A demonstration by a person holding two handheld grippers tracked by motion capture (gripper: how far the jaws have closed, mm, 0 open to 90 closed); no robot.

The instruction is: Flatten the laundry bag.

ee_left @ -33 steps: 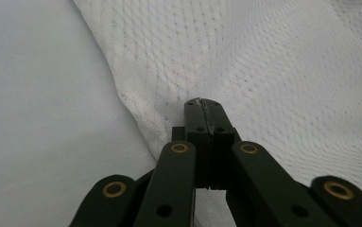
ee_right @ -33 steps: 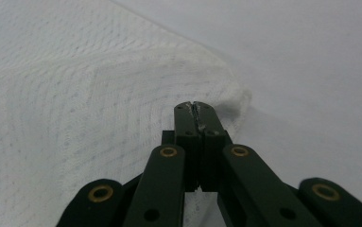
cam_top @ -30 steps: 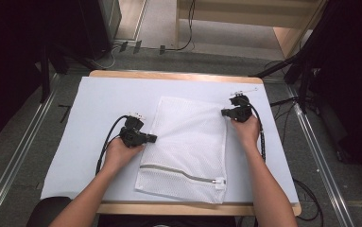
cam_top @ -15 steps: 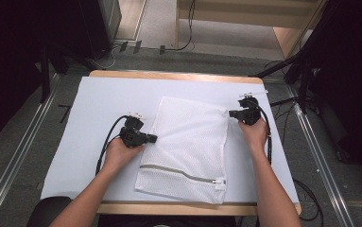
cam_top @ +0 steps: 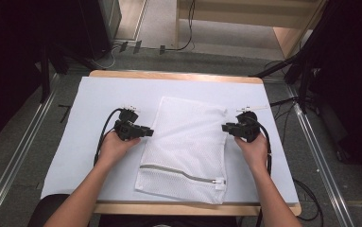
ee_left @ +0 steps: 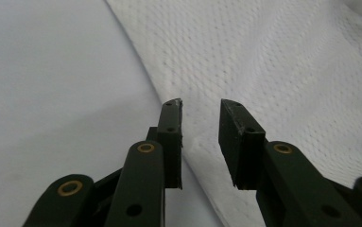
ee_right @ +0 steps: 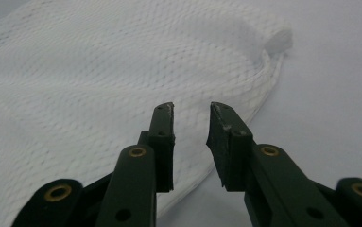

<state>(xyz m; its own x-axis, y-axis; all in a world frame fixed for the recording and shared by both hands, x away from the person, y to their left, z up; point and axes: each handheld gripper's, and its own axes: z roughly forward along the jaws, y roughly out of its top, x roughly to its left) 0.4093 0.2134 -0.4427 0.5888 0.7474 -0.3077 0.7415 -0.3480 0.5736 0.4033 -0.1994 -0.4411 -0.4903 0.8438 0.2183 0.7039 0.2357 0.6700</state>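
White table cover [cam_top: 74, 142] under unlabelled mesh bag [cam_top: 188, 142], both grippers' jaws apart, just opening.

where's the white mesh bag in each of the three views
High view: the mesh bag lies mid-table on the white sheet, between the two claws.
Left gripper view: it fills the upper right, its edge running down to the open jaws.
Right gripper view: it covers the left and centre, its rounded edge just beyond the open jaws.
Shared landmark: the white sheet beside the bag's edge.
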